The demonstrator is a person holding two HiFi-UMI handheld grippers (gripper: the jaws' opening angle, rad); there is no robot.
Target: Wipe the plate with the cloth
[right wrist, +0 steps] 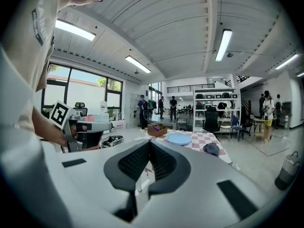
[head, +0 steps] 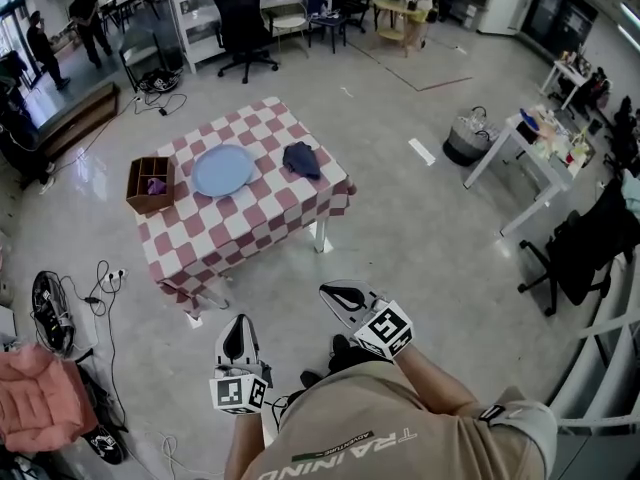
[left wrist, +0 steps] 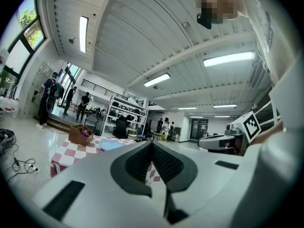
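Observation:
A round light-blue plate [head: 222,170] lies on the red-and-white checked table [head: 250,228], with a crumpled dark-blue cloth [head: 301,159] to its right. Both grippers hover close to the person's body, well short of the table. My left gripper [head: 238,330] is shut and holds nothing. My right gripper [head: 338,295] is also shut and empty. The left gripper view shows its jaws [left wrist: 152,145] closed, with the plate [left wrist: 111,145] far ahead. In the right gripper view, beyond the closed jaws [right wrist: 149,144], sit the plate [right wrist: 179,138] and the cloth [right wrist: 211,148].
A wooden compartment box [head: 150,184] with a purple item stands at the table's left end. Cables and bags [head: 60,308] lie on the floor at left. A grey bin [head: 466,138] and a white side table [head: 520,158] stand to the right. People stand far off.

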